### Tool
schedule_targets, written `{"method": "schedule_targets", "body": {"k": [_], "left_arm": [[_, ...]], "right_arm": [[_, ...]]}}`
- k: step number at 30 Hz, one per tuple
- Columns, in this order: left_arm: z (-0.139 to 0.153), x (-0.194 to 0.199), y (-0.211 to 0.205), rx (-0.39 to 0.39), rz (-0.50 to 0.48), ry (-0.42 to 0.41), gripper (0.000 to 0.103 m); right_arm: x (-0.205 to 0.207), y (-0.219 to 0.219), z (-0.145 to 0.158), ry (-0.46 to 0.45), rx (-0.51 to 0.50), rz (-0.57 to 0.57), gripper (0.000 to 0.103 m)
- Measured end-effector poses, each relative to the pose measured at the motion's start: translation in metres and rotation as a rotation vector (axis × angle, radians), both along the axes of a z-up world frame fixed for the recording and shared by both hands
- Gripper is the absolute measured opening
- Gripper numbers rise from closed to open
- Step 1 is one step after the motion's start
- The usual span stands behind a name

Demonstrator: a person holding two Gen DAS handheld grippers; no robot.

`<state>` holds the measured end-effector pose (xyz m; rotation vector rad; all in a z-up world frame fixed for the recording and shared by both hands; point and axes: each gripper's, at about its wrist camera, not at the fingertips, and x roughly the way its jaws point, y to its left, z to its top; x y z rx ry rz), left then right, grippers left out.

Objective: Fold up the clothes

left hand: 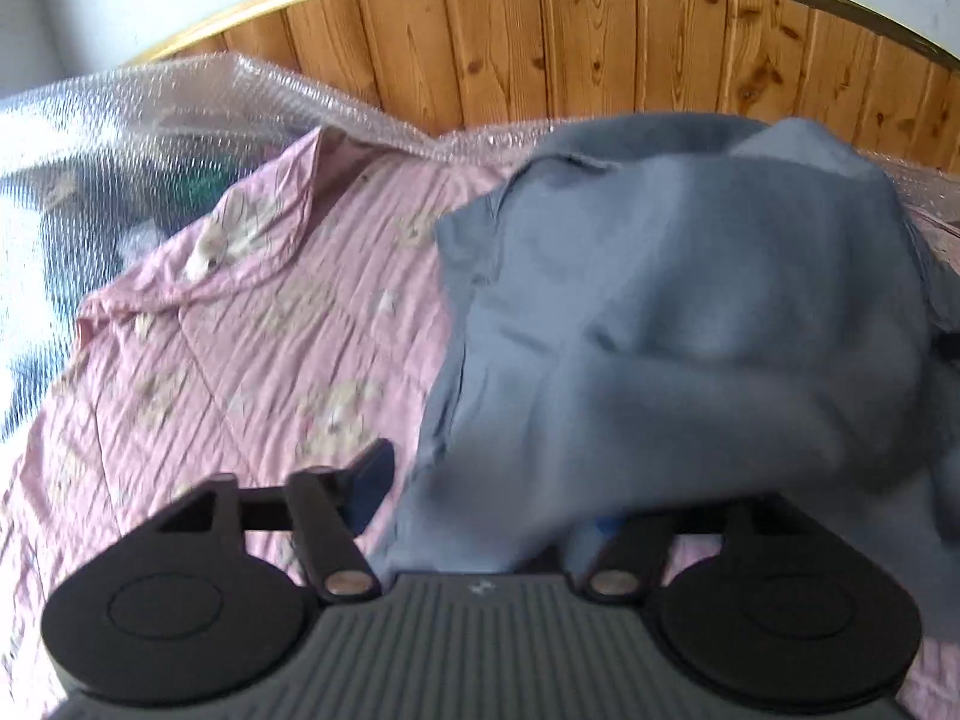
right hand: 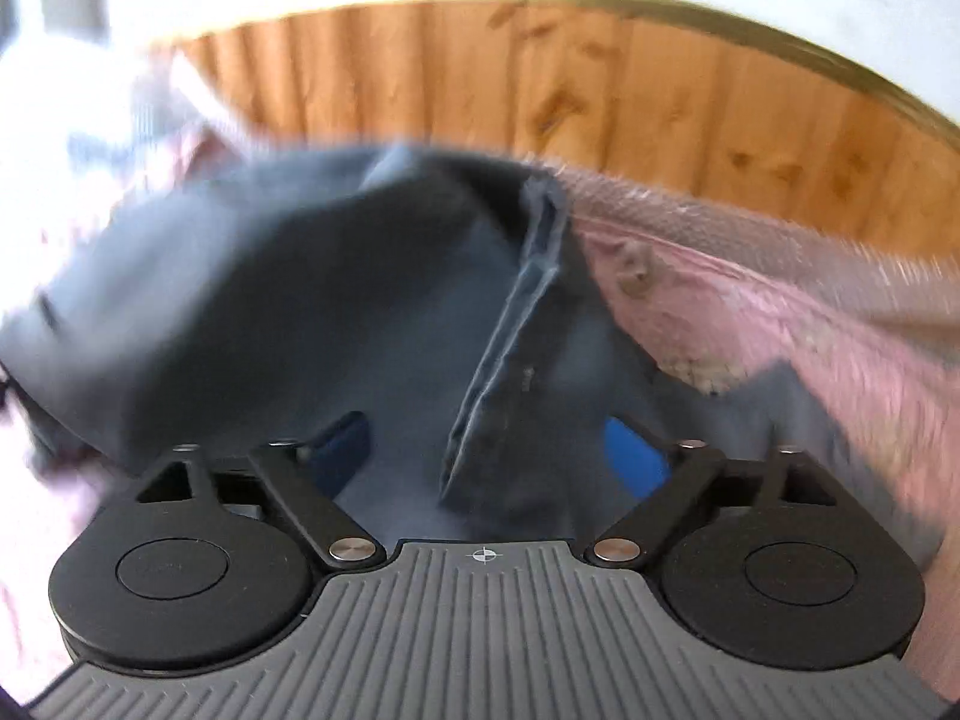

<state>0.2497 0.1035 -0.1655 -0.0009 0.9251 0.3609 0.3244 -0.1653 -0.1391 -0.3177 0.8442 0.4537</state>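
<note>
A grey-blue garment (left hand: 690, 324) lies bunched on a pink quilt (left hand: 252, 360). In the left wrist view its near edge drapes over my left gripper (left hand: 486, 498); the left finger (left hand: 366, 480) shows, the right finger is hidden under cloth, and the jaws stand wide apart. In the right wrist view the same garment (right hand: 270, 300), with a folded placket seam (right hand: 510, 360), lies between and over my right gripper (right hand: 492, 456). Both blue pads (right hand: 633, 456) show, wide apart, with cloth lying loose between them. The view is motion-blurred.
A wooden panelled headboard (left hand: 600, 42) with a brass rim stands behind the bed. Bubble wrap (left hand: 120, 138) covers things at the far left edge of the bed. The quilt also shows in the right wrist view (right hand: 780, 348).
</note>
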Motion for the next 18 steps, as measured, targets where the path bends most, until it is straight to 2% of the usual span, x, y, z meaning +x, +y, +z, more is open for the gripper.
{"method": "schedule_targets", "body": {"k": [1,2,4,7,9,10,11,12,13,14,15,17,18], "left_arm": [[0.006,0.005,0.003,-0.017,-0.01,-0.007,0.003],[0.016,0.006,0.005,-0.022,0.0,-0.038,0.003],[0.047,0.003,0.007,-0.03,0.009,-0.146,0.003],[0.065,0.018,0.008,-0.05,0.005,-0.156,0.003],[0.077,0.028,0.009,-0.063,0.002,-0.162,0.004],[0.081,0.033,0.01,-0.07,0.003,-0.159,0.006],[0.076,0.035,0.011,-0.081,0.021,-0.134,0.011],[0.072,0.03,0.014,-0.101,0.039,-0.123,0.019],[0.067,0.025,0.016,-0.118,0.058,-0.113,0.025],[0.062,0.015,0.019,-0.123,0.081,-0.106,0.044],[0.056,0.002,0.021,-0.119,0.105,-0.1,0.065],[0.042,-0.023,0.021,-0.112,0.14,-0.089,0.078],[0.035,-0.029,0.019,-0.114,0.139,-0.076,0.081]], "right_arm": [[0.01,-0.009,0.004,0.01,0.023,-0.025,0.001],[0.02,-0.02,0.01,0.015,0.053,-0.056,0.0],[0.029,-0.067,0.055,-0.128,0.074,-0.185,0.0],[0.028,-0.165,0.121,-0.292,0.147,-0.457,0.0],[0.039,-0.227,0.13,-0.326,0.106,-0.651,0.0],[0.048,-0.251,0.118,-0.277,0.085,-0.72,0.002],[0.057,-0.275,0.104,-0.218,0.064,-0.784,0.014],[0.061,-0.291,0.088,-0.129,0.057,-0.813,0.021],[0.051,-0.299,0.077,-0.082,0.094,-0.813,0.024],[0.039,-0.305,0.067,-0.041,0.138,-0.808,0.031],[0.022,-0.304,0.06,-0.018,0.193,-0.788,0.05],[-0.019,-0.293,0.036,0.07,0.313,-0.753,0.064],[-0.038,-0.287,0.022,0.129,0.388,-0.742,0.064]]}}
